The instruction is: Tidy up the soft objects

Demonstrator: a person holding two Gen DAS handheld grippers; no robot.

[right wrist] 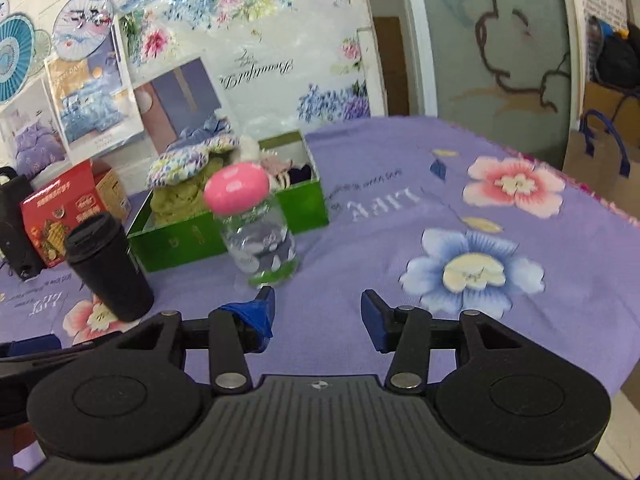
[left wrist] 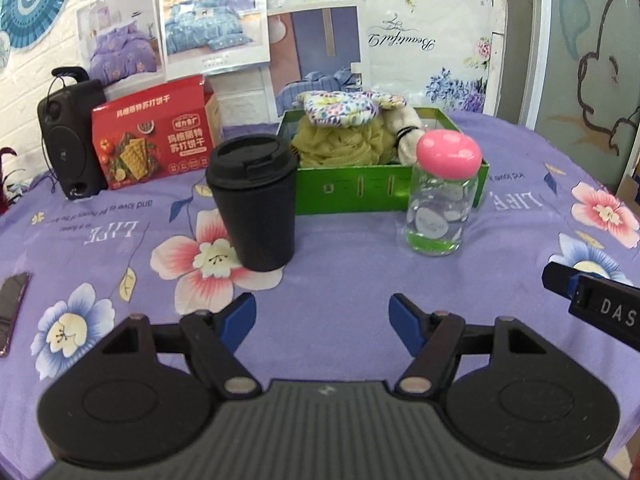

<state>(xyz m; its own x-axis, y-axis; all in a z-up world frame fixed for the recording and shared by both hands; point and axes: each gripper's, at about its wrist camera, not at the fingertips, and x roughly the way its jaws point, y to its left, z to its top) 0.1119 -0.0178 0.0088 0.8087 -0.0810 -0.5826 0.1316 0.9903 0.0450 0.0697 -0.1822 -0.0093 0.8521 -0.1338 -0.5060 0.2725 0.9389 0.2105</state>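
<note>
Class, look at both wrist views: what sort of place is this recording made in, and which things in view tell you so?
Probably an indoor room staged as a home-style setup, not a real household. A table under a purple floral cloth, bedding posters taped to the wall, and a green box of soft items beside a black cup.

A purple flowered cloth covers the table. Toward its far edge sit a green box, a red carton and a black speaker. Nearer stand a black cup and a pink-capped bottle. A phone lies at the left edge.
</note>
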